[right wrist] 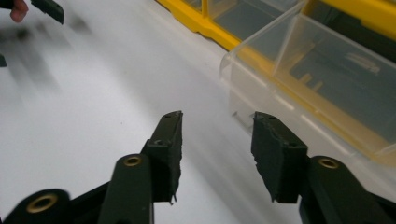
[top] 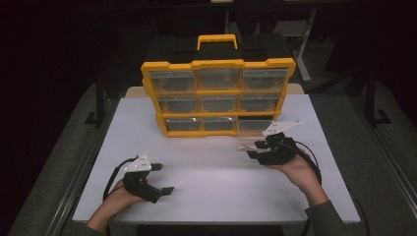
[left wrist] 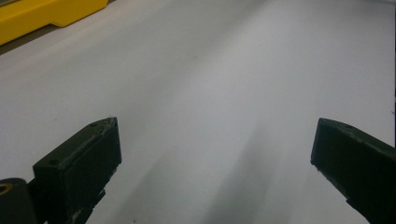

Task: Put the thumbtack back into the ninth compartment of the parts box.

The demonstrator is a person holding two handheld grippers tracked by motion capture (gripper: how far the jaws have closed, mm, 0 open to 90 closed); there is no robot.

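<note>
A yellow organizer case point(top: 219, 64) with a black handle stands upright at the back of the white table point(top: 206, 196); its front holds rows of clear drawers. The bottom-right clear drawer point(top: 254, 129) sticks out toward me, and it looks empty point(right wrist: 303, 70). My right gripper point(top: 251, 150) hovers just in front of that drawer, open point(right wrist: 217, 119), with nothing between its fingers. Over bare table at the front left, my left gripper point(top: 163, 178) is wide open point(left wrist: 215, 126) and holds nothing.
A corner of the case's yellow base point(left wrist: 42, 16) shows at the upper left of the left gripper view. The table's front edge lies close under both forearms. Dark floor and table legs surround the table.
</note>
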